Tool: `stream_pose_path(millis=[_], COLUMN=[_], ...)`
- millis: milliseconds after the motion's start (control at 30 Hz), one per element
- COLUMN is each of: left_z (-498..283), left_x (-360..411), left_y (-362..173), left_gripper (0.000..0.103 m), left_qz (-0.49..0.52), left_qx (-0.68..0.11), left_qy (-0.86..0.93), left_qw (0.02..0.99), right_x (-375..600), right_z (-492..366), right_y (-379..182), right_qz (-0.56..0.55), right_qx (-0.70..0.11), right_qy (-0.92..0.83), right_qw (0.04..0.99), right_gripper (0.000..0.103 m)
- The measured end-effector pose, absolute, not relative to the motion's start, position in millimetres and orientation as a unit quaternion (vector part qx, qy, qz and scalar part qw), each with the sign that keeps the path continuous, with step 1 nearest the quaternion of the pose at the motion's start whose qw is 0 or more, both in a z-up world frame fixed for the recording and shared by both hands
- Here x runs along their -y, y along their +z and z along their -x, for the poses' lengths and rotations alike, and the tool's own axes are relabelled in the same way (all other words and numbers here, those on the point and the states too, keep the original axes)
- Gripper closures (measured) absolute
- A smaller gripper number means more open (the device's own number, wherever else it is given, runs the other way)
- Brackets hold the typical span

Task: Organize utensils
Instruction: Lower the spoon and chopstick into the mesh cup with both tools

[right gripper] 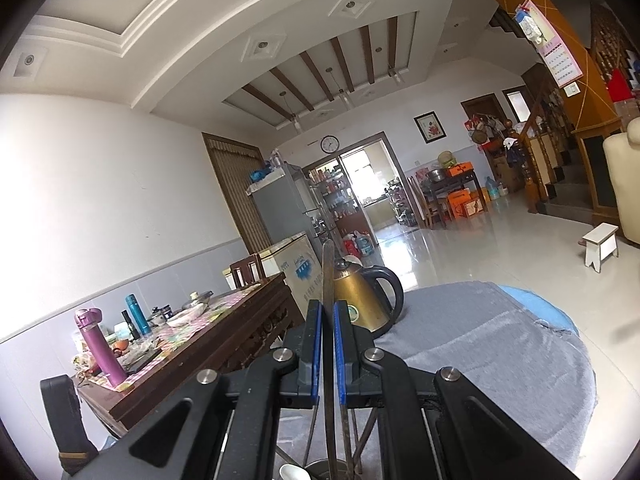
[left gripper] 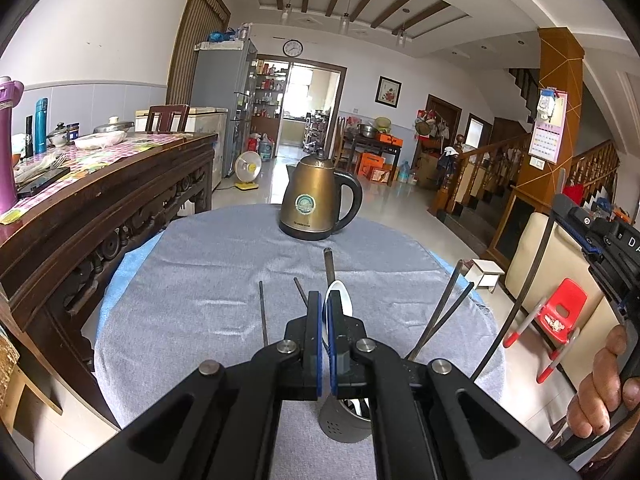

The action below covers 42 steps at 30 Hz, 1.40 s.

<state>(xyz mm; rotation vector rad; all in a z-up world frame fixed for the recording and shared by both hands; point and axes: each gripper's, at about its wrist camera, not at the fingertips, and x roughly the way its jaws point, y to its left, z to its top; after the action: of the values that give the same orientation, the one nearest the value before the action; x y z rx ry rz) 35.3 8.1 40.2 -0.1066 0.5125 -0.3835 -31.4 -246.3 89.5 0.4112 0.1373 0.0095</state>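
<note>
Left wrist view alone shows the left tongs (left gripper: 325, 312) clamped on 1 white ceramic spoon (left gripper: 340, 298) above the perforated grey metal utensil holder (left gripper: 344, 420), lower centre. Right wrist view shows the right tongs (right gripper: 327, 324) pinching 1 long dark metal chopstick (right gripper: 328, 280), its lower end inside that holder; both show 1 bronze electric kettle (left gripper: 308, 204) on the grey-clothed tabletop (left gripper: 200, 320).

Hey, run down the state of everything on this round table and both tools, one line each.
Left tool: shut on the white spoon.
Right tool: shut on a long metal utensil handle, held upright.
Utensil holder: upright on the grey cloth, holding chopsticks.
Kettle: upright, lid closed.
Grey cloth: spread over the table.
</note>
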Motion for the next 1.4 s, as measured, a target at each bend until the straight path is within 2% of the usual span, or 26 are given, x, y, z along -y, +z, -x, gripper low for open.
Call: stream_pose_path(millis=[833,1400], left_z=[-34,-21], left_x=[-9,6], left_y=[45,50], left_gripper=[0.101,0.101], left_qz=[0.073,0.033], left_qx=[-0.240,-0.209], left_qy=[-0.186,-0.180], left_qw=[0.950,0.961], right_x=[231,183], right_z=[23,1], right_y=[89,67], right_qz=[-0.207,-0.129], right_qx=[-0.061,-0.057], right_qy=[0.003,-0.008], right_qw=[0.977,0.990], right_gripper=[0.096,0.096])
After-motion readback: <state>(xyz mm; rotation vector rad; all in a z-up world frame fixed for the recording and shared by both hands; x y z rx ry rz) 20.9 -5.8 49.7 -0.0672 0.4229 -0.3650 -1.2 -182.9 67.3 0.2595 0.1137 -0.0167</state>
